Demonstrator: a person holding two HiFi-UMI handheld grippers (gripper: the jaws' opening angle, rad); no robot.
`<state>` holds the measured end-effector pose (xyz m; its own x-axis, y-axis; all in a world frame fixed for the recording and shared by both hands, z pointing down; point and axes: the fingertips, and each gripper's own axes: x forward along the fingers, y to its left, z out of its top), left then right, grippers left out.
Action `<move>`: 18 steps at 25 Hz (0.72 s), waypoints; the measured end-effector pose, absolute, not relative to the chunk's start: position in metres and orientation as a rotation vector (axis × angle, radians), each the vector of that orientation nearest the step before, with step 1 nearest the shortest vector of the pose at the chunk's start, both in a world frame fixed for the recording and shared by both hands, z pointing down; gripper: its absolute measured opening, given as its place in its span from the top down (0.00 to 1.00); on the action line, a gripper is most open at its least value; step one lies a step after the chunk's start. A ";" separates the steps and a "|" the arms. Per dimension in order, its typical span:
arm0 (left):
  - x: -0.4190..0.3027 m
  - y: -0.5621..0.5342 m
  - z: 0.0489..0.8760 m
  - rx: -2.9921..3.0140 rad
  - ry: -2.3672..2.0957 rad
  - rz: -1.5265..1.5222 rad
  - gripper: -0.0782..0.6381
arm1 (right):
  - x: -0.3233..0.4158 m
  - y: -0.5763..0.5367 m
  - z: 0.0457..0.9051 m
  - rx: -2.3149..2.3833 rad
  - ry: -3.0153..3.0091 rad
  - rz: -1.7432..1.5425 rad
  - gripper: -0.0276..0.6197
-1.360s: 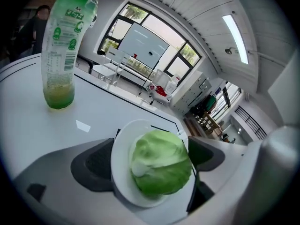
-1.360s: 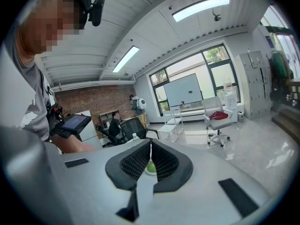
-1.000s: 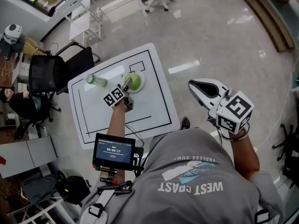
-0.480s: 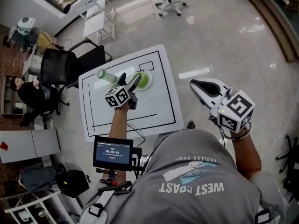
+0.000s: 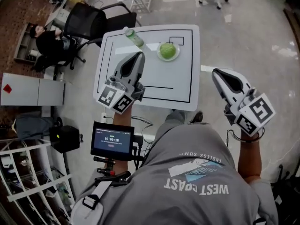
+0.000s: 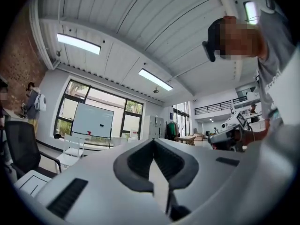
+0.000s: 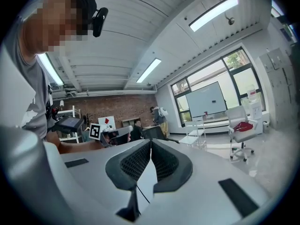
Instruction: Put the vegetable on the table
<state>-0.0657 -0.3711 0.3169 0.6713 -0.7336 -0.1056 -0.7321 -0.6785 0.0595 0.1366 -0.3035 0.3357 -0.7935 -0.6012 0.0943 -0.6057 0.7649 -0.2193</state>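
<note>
The task looks done: the vegetable (image 5: 167, 49) sits on the table (image 5: 152, 86), on a small pale plate (image 5: 176, 56) toward the far right of the marked rectangle, and neither gripper touches it. The left gripper (image 5: 136, 56) hangs above the table's middle, with the vegetable well apart at about its 1 o'clock. Its jaws have just been closing and now meet with nothing between them. The right gripper (image 5: 219, 74) hovers off the table's right edge, at about 4 o'clock from the vegetable, its pads together and empty too. Nothing seems left to do. The vegetable is a round, pale-green head — cabbage or lettuce, too small to tell which — and looks whole. A bottle (image 5: 133, 37) lies at its 10 o'clock.
</note>
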 end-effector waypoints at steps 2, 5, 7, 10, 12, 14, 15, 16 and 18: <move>-0.083 -0.340 0.308 2.866 -1.300 -0.184 0.88 | 0.122 -0.293 0.341 0.957 -2.960 0.390 0.94; -0.106 -0.305 0.305 2.886 -1.350 -0.133 0.88 | 0.097 -0.276 0.345 0.893 -2.987 0.362 0.95; -0.121 -0.285 0.308 2.897 -1.372 -0.103 0.88 | 0.081 -0.265 0.346 0.870 -2.981 0.284 0.95; -0.145 -0.253 0.313 2.908 -1.373 -0.086 0.88 | 0.057 -0.244 0.344 0.873 -2.973 0.217 0.95; -0.162 -0.230 0.317 2.918 -1.374 -0.078 0.88 | 0.040 -0.228 0.343 0.887 -2.965 0.212 0.95; -0.181 -0.206 0.320 2.924 -1.373 -0.072 0.88 | 0.019 -0.209 0.343 0.902 -2.954 0.229 0.95; -0.191 -0.193 0.320 2.925 -1.369 -0.072 0.88 | 0.008 -0.198 0.342 0.906 -2.951 0.243 0.95; -0.202 -0.179 0.321 2.925 -1.365 -0.075 0.88 | -0.005 -0.185 0.341 0.907 -2.951 0.256 0.95; -0.225 -0.151 0.323 2.918 -1.362 -0.080 0.88 | -0.032 -0.156 0.339 0.889 -2.951 0.272 0.95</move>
<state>-0.2248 -0.1506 0.3233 0.6419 -0.7628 -0.0782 -0.7667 -0.6400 -0.0508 -0.0324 -0.1562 0.3392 -0.8339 -0.5437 0.0954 -0.5519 0.8196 -0.1540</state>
